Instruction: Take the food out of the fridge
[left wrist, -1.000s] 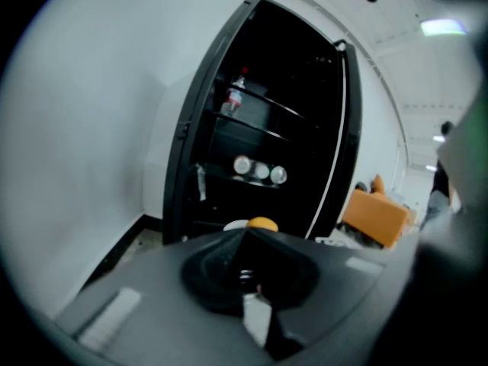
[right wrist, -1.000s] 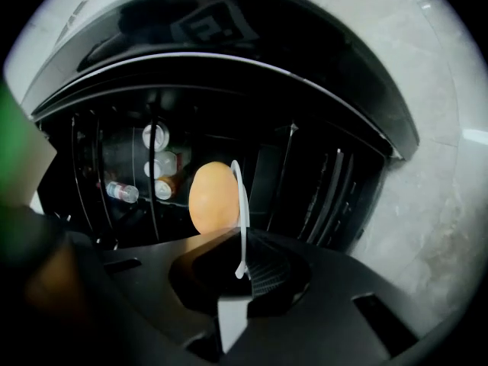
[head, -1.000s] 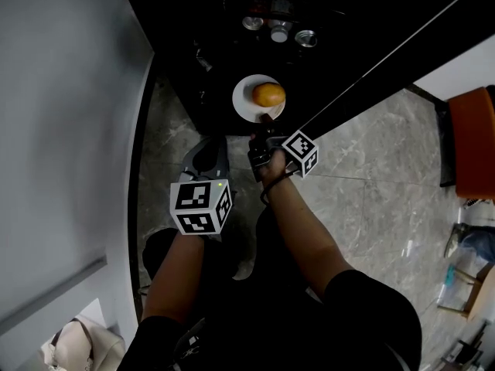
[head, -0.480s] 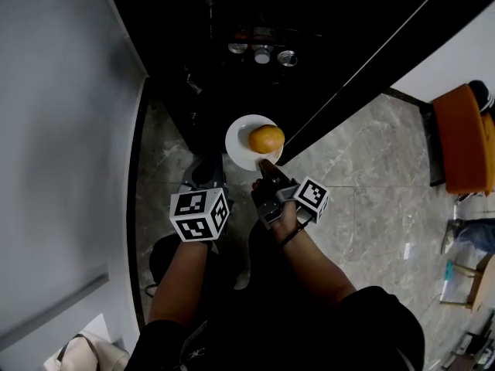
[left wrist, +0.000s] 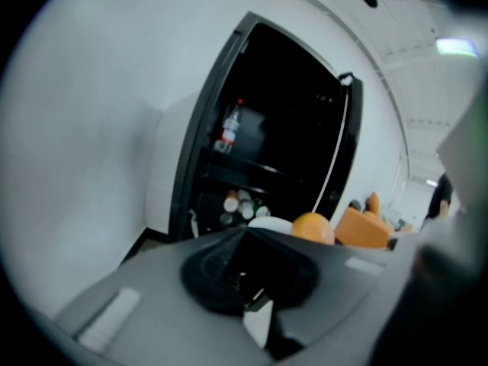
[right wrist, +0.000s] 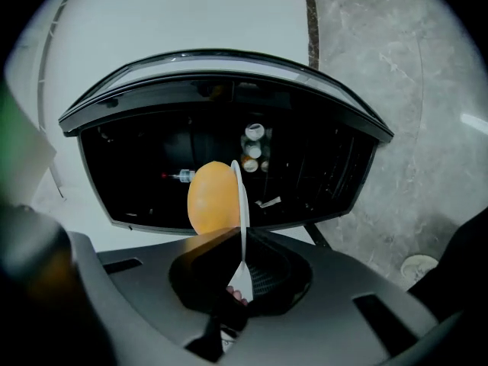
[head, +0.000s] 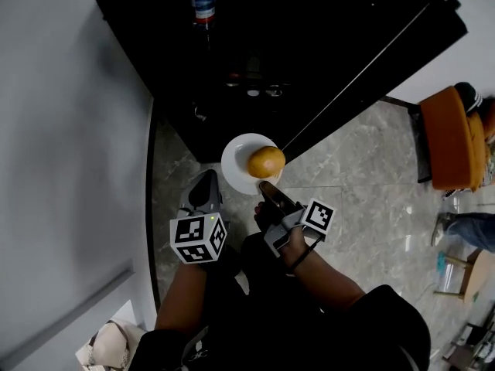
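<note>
Head view: right gripper (head: 267, 185), jaws clamped on the rim of a white plate (head: 234, 166). Plate carries one round orange food item (head: 266, 161) and sits outside the open black fridge (head: 325, 45), above the marble floor (head: 363, 176). Left gripper (head: 206, 182): jaws together, empty, just beside the plate. Bottle (head: 203, 2) on a fridge shelf.

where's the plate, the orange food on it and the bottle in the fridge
plate (head: 234, 170), head view, bare left rim
orange food (head: 267, 161), head view, its middle
bottle (head: 203, 5), head view, its label
</note>
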The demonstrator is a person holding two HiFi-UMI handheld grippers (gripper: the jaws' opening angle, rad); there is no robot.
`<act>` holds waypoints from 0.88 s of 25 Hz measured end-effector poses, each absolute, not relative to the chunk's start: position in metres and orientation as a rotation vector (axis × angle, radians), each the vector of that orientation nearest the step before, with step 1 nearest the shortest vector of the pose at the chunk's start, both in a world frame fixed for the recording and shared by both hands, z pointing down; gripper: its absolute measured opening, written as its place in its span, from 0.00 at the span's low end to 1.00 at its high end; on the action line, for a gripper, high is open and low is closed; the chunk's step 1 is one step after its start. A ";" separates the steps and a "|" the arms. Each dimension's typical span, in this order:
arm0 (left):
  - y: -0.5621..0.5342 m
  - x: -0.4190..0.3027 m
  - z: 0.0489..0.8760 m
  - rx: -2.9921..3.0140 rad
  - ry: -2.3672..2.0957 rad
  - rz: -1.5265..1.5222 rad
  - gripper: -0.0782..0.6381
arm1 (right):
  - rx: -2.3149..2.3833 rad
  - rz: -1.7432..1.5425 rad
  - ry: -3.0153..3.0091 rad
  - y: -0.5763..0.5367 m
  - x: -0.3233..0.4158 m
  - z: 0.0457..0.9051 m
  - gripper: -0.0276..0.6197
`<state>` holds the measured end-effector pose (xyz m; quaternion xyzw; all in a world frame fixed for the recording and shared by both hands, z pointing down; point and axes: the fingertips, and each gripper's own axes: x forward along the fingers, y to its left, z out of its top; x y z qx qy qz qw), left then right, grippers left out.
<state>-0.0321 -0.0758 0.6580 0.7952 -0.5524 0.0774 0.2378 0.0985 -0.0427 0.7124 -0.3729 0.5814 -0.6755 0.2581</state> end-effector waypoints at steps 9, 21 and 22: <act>-0.054 -0.029 0.458 2.185 -1.565 0.217 0.11 | -1.024 -1.822 1.582 -0.008 0.114 0.514 0.06; -0.028 0.008 0.282 2.243 -1.542 0.200 0.11 | -1.034 -1.753 1.604 0.005 0.147 0.329 0.06; -0.028 0.010 0.275 2.254 -1.540 0.206 0.11 | -1.033 -1.736 1.609 0.002 0.148 0.320 0.06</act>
